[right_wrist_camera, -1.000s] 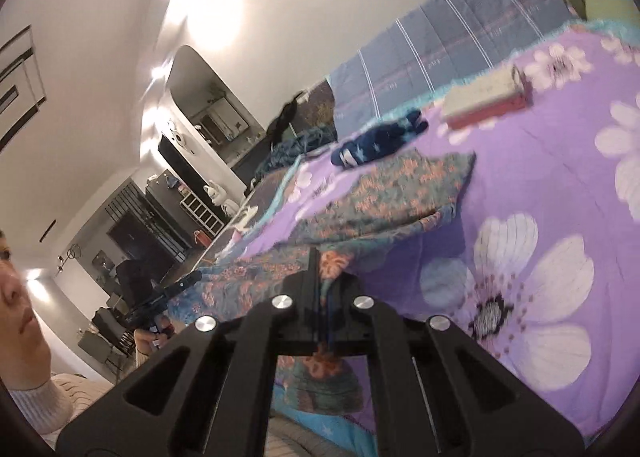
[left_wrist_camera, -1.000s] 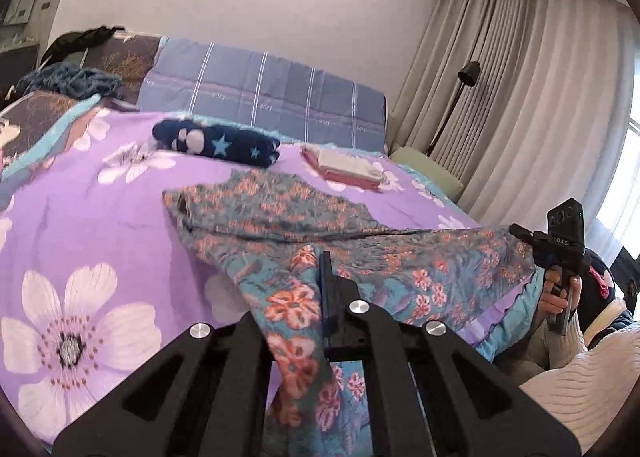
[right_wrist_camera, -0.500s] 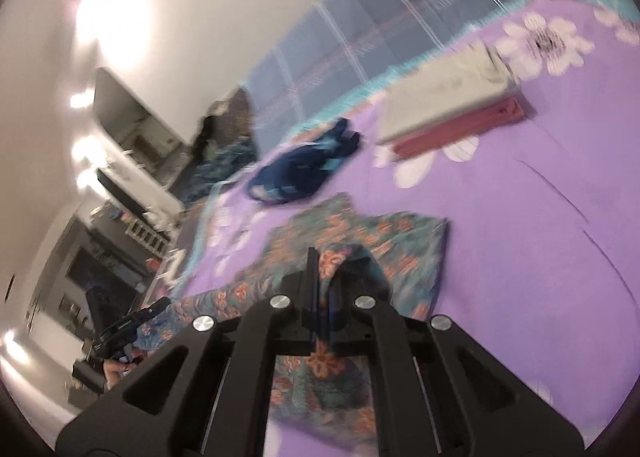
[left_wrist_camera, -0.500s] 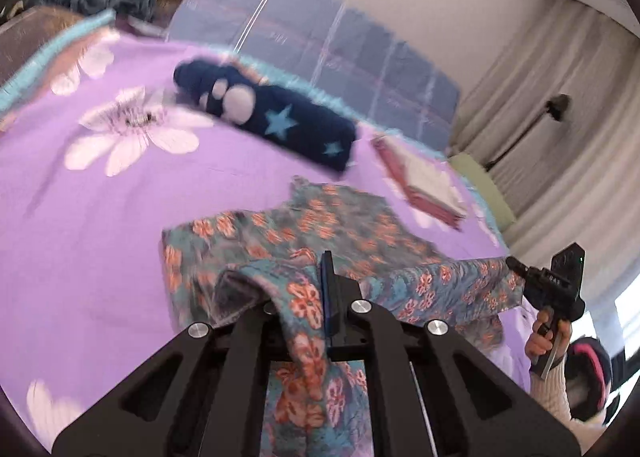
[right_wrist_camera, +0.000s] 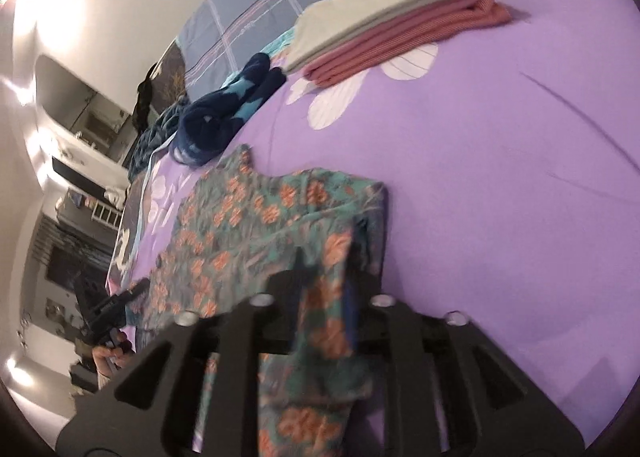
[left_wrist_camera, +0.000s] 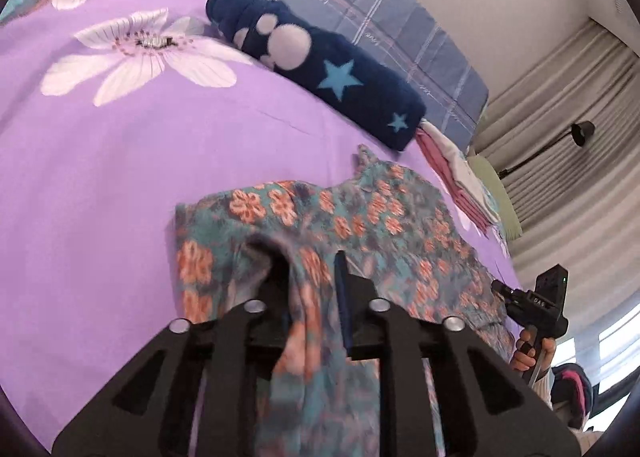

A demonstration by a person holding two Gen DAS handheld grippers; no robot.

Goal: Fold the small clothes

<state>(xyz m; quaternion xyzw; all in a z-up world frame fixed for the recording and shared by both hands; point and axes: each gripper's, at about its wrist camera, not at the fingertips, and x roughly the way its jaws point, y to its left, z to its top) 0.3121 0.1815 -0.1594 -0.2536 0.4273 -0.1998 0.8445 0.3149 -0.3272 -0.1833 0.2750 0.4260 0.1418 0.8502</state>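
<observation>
**Two corners let go over a half-made fold**

Two grippers, left gripper [left_wrist_camera: 312, 277] and right gripper [right_wrist_camera: 324, 269], are shown with jaws opening, a hem of the floral garment [left_wrist_camera: 360, 225] draped loosely between each pair. The cloth is laid doubled on the purple bedspread [left_wrist_camera: 120, 161], its far edge near the navy bundle [left_wrist_camera: 320, 69]. Clear bedspread is left on the right gripper's outer side, before the folded stack [right_wrist_camera: 400, 25].

Two grippers: the left gripper [left_wrist_camera: 310, 297] and the right gripper [right_wrist_camera: 324, 281]. One flowered garment [left_wrist_camera: 360, 225] runs between their jaws. Ahead of them lie one dark blue rolled piece with stars [left_wrist_camera: 320, 69] and one stack of two folded items [right_wrist_camera: 400, 17], pale over pink. One floor lamp [left_wrist_camera: 576, 137].
</observation>
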